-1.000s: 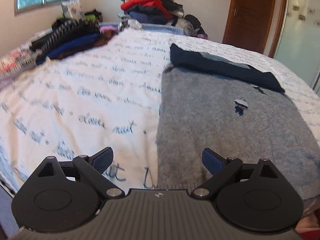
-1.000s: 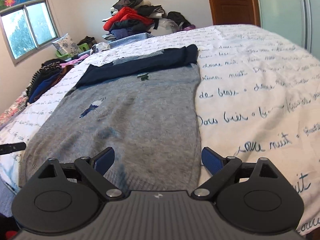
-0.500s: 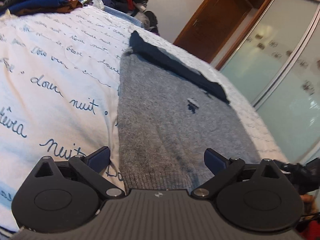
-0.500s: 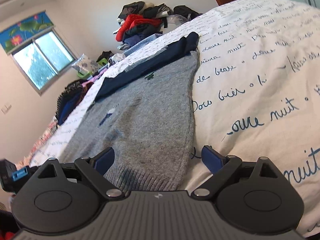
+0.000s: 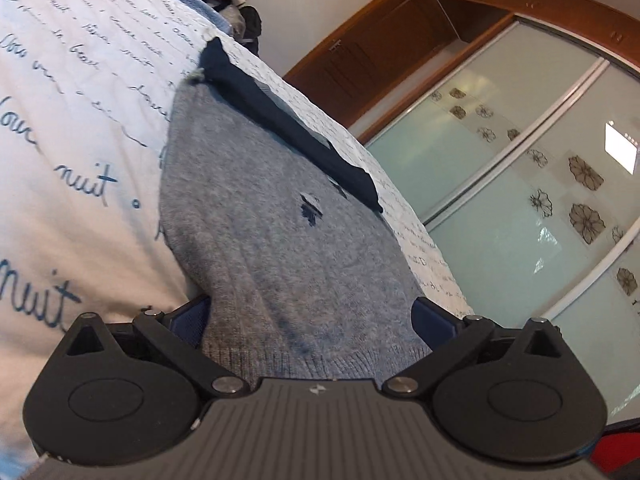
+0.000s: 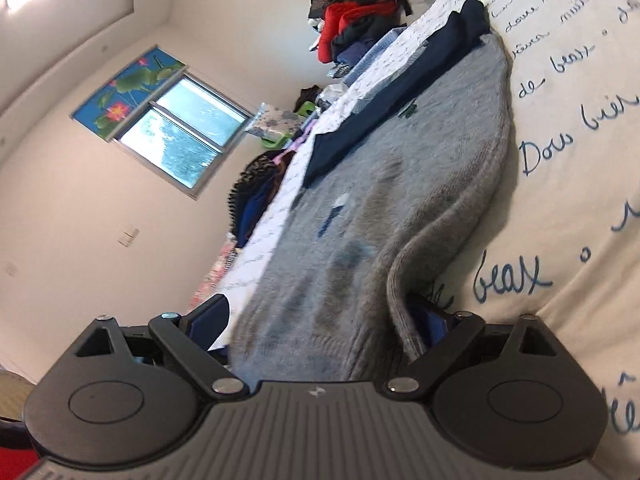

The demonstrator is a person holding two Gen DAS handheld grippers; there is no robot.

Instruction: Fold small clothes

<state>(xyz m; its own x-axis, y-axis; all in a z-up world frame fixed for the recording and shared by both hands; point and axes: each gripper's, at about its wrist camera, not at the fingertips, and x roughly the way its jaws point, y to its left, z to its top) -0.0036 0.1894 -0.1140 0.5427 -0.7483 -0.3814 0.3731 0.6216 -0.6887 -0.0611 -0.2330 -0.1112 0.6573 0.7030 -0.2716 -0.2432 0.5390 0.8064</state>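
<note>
A grey knitted sweater (image 5: 260, 216) lies flat on the white bedspread (image 5: 72, 128), its dark navy top part (image 5: 288, 120) at the far end. My left gripper (image 5: 310, 320) is open, its jaws wide apart astride the ribbed hem at the sweater's left corner. In the right wrist view the sweater (image 6: 400, 184) runs away from me, and its right edge is lifted into a ridge. My right gripper (image 6: 320, 324) is open, with the hem between its jaws and the right finger (image 6: 434, 322) under the raised edge.
A pile of clothes (image 6: 356, 20) sits at the far end of the bed, and more dark clothes (image 6: 256, 192) lie along the window side. Frosted sliding wardrobe doors (image 5: 540, 200) and a wooden door (image 5: 360, 64) stand beyond the bed's right side.
Both grippers have rolled sideways and moved down onto the sweater's hem corners. The sweater's right edge has risen over the right gripper's finger. Both jaws stay wide.
</note>
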